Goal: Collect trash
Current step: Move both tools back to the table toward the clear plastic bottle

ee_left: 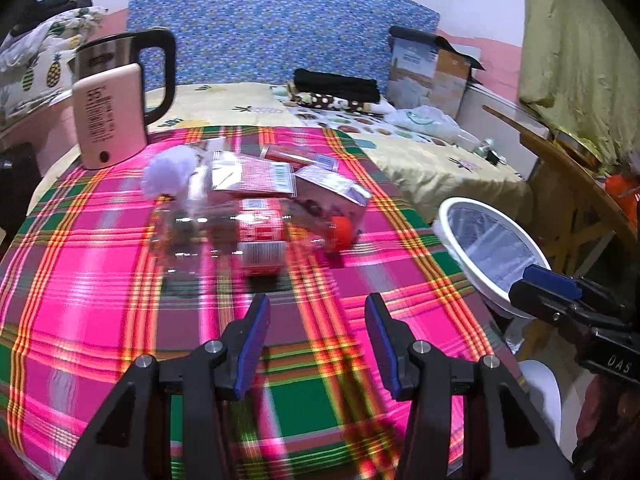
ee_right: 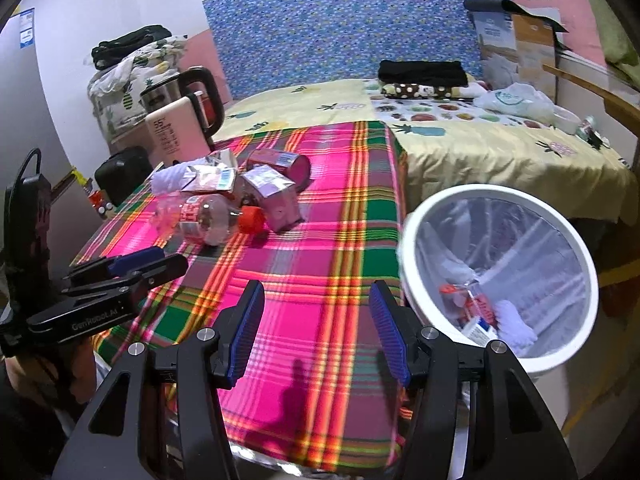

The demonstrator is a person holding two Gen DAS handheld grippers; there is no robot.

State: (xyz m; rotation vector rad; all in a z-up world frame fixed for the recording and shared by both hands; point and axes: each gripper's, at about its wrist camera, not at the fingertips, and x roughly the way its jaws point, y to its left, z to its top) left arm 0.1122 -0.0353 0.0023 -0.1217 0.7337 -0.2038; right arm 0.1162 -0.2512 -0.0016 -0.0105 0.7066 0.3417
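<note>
A heap of trash lies on the pink plaid tablecloth [ee_left: 100, 280]: a clear plastic bottle [ee_left: 248, 232] with a red label and orange cap [ee_left: 344, 232], several silvery pink cartons [ee_left: 332, 196], and a white tissue wad [ee_left: 168, 174]. My left gripper [ee_left: 316, 320] hovers open over the cloth just short of the bottle, nothing between its fingers. My right gripper [ee_right: 316, 316] is open too, above the near table edge beside the white bin [ee_right: 496, 272]. The bin, lined with clear plastic, holds some trash [ee_right: 476, 312]. In the right wrist view the bottle [ee_right: 200, 220] and cartons [ee_right: 276, 196] lie further back.
A steel kettle [ee_left: 120, 60] and a cream power bank [ee_left: 108, 120] stand at the table's far left. Behind the table is a bed [ee_right: 480, 148] with folded clothes, a plastic bag and a cardboard box [ee_left: 432, 68]. A wooden chair [ee_left: 568, 184] stands right of the bin.
</note>
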